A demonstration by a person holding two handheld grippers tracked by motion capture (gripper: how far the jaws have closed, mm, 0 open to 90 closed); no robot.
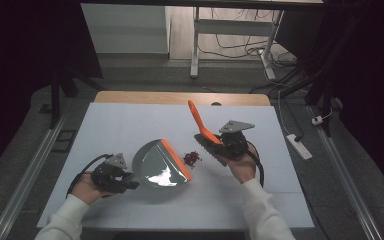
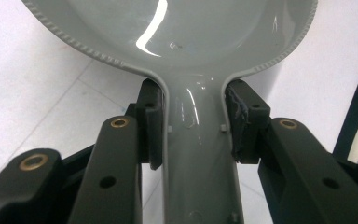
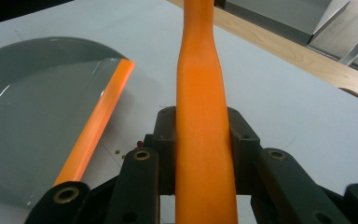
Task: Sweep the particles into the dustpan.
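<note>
Crumbs (image 1: 192,158) of dark red debris lie in a small heap near the middle of the table (image 1: 130,125), between the two tools — and that gap is what the next move turns on. The left gripper (image 1: 122,180), toward the near left corner, is pinching the grey handle of the dustpan (image 1: 160,165), one jaw pressed on each side of it. The pan's orange lip (image 1: 176,159) faces the heap and sits just beside it, its long edge running from far-left to near-right. The right gripper (image 1: 225,146) is clamped on the orange handle of the brush (image 1: 202,127), which slants up toward the far edge, its dark bristles low and just right of the heap. Judging from this, the brush is the nearer tool and would sweep leftward, across the lip's long axis, into the pan.
</note>
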